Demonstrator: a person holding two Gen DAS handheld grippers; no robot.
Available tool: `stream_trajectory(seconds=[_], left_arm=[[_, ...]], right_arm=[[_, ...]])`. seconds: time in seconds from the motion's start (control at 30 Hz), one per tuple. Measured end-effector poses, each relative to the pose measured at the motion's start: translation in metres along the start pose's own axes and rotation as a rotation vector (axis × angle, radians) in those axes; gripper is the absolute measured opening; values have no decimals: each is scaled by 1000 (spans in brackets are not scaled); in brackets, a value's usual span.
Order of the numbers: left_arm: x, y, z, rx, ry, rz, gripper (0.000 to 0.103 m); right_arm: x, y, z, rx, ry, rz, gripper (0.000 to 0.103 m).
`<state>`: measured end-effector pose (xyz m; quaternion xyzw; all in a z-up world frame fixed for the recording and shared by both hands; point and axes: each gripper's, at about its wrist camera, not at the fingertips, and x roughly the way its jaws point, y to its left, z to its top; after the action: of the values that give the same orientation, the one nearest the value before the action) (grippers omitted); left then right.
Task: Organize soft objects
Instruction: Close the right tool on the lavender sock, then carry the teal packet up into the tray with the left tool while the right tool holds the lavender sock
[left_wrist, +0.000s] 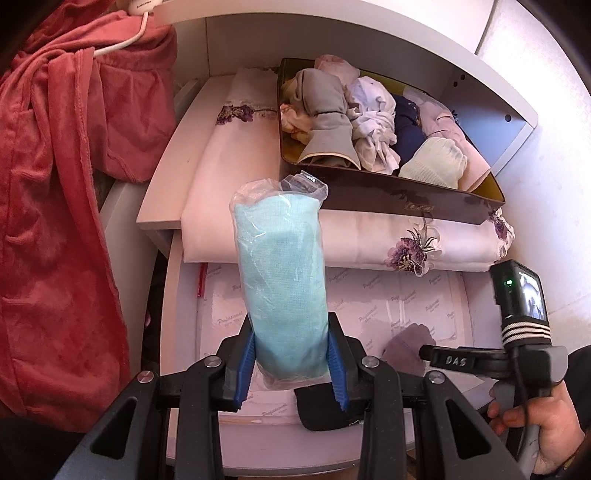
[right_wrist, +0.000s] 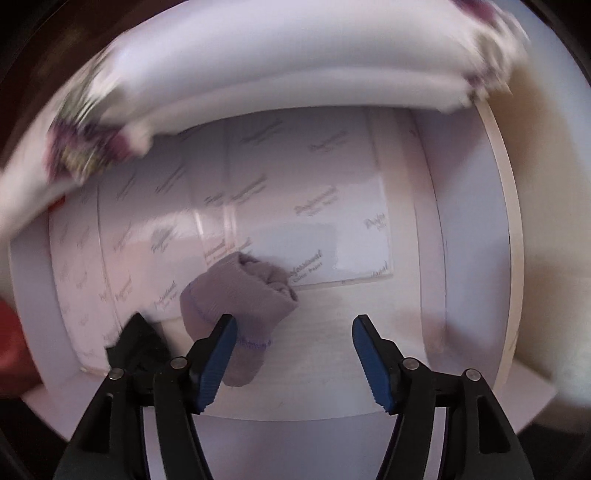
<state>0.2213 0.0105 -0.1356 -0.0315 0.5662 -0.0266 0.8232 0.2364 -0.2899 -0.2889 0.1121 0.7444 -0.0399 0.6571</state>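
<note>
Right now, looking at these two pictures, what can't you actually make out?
- Left wrist view: the bottom end of the blue cloth in a plastic bag is hidden behind the left gripper clamping it.
- Left wrist view: items deep in the brown box are buried under the top layer of clothes.
- Right wrist view: the flowered sheet is smeared by motion blur.
- Right wrist view: the grey sock is partly covered by a finger of the right gripper.
</note>
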Motion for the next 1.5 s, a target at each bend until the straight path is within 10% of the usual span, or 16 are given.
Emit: stream_trajectory(seconds=[0.53,0.87,1.5], left_arm=[[-9,22,8,-127,-33,-12,34],[-9,22,11,-126,-36,-27,34],[-15,-6,33,-86,-41,-186,34]], right_arm=[[-1,-18,9,86,36,197,71],[6,30,2,-158,13,44,54],[16,64,-8,-249,-7,-33,57]])
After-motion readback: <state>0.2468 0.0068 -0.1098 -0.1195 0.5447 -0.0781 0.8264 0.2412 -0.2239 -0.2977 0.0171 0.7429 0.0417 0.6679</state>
